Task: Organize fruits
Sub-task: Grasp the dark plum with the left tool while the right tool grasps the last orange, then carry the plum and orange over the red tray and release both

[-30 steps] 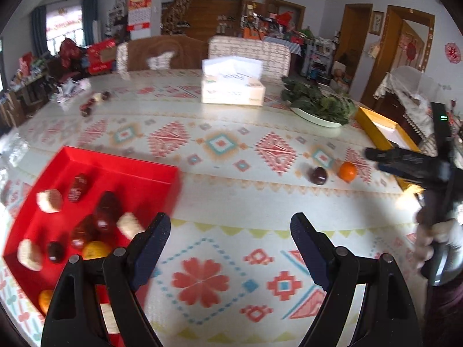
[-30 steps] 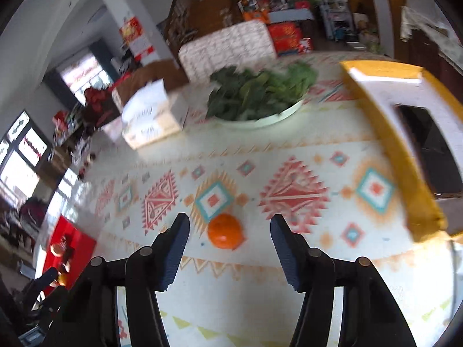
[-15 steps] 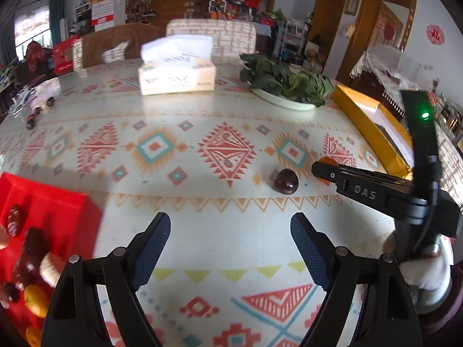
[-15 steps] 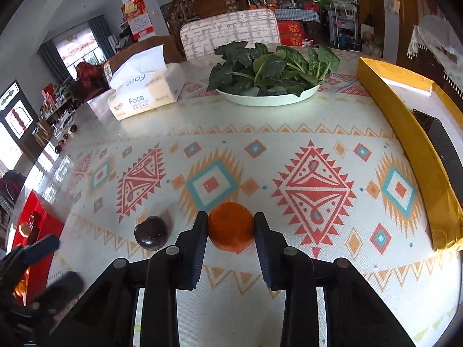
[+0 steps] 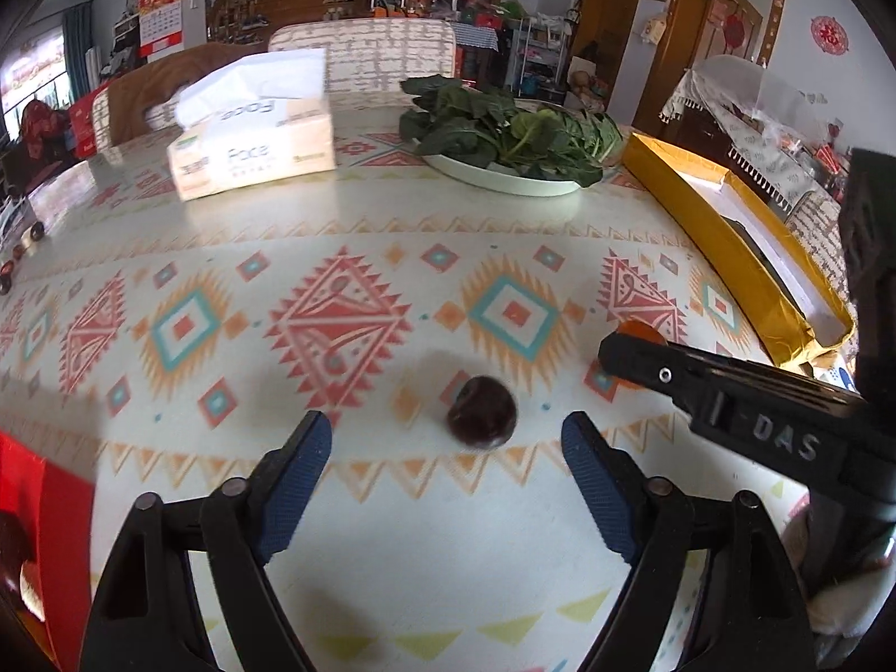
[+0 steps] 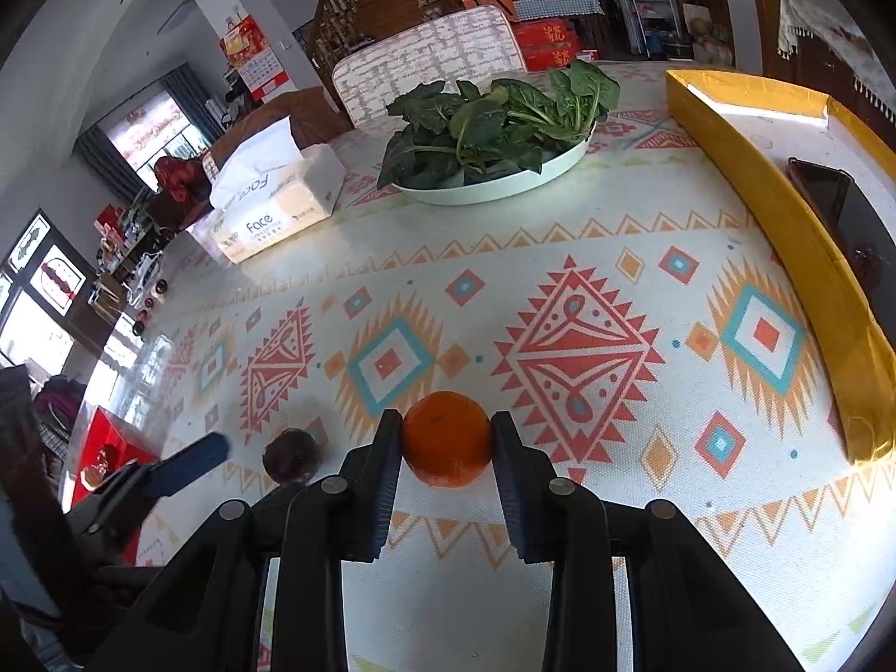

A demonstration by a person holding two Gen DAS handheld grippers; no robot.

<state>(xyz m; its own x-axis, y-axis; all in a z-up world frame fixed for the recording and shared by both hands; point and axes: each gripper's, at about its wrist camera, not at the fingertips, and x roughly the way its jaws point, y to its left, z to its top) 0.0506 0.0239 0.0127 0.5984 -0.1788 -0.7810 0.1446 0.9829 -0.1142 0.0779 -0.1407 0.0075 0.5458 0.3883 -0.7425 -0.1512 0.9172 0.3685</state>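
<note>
Two fruits lie loose on the patterned tablecloth [image 6: 560,588], and each has a gripper at it. Far to the left, the red tray [image 5: 50,549] shows only its corner, with some fruit dimly visible inside. Next comes the left gripper [image 5: 445,481]: its jaws have just been closing but stand released, well apart, with the dark plum [image 5: 481,410] lying just ahead of the gap and touched by neither pad. Judging by its smooth skin, the plum is small, light and likely slippery, so it would best be taken across its widest middle with a gentle squeeze, since a hard pinch could bruise it or squirt it away. To its right, the right gripper [image 6: 447,462] is clenched on the orange mandarin [image 6: 447,437], both pads pressing its flanks at about the equator; the fruit seems to sit on the cloth, not yet lifted. The mandarin looks light, with soft loose peel that gives a good hold but would dent under more pressure. Behind them stand a tissue box [image 5: 255,154] and a plate of greens [image 5: 504,179], and along the right edge lies a yellow box [image 6: 784,213]
</note>
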